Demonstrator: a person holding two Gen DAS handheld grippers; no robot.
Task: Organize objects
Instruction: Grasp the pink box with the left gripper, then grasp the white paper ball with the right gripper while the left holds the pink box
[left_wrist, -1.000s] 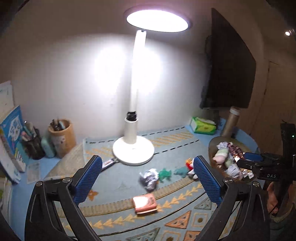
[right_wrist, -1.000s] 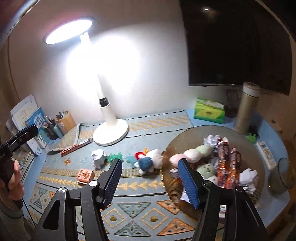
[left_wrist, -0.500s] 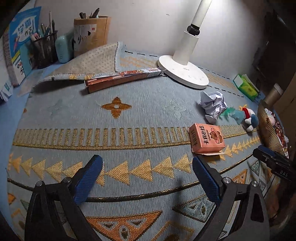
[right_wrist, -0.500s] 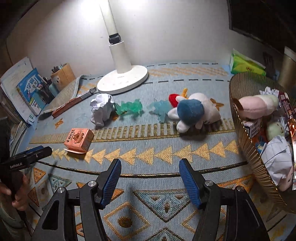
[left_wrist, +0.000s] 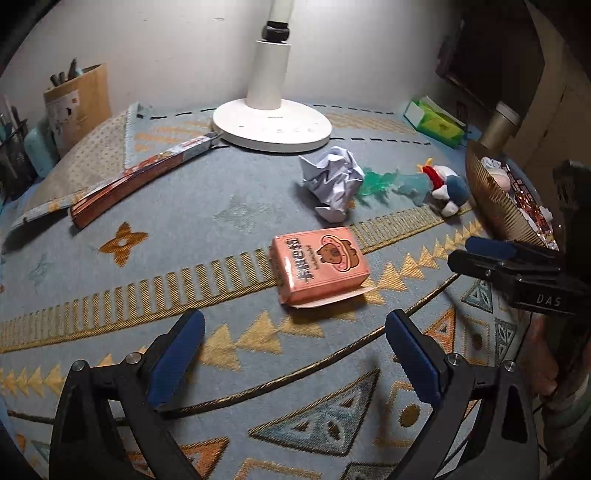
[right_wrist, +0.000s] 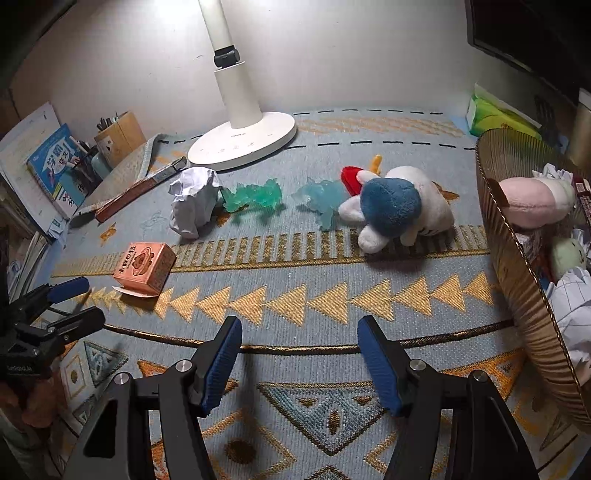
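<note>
On patterned mat, pink box (left_wrist: 319, 265) with bear logo; left tongs (left_wrist: 293, 345), right tongs (right_wrist: 299, 354) both spread, "DAS" on right

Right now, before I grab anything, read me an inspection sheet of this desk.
Surface: patterned mat, one back corner folded over.
Job's things: pink box, crumpled paper, green toy, blue toy and plush toy loose on the mat; basket already holds plush toys and paper.
Clutter: long flat box against lamp base.
Grippers: left gripper open before the pink box; right gripper open, empty.
Cables: nothing seen.
Surroundings: pen holder, books, tissue pack.
</note>
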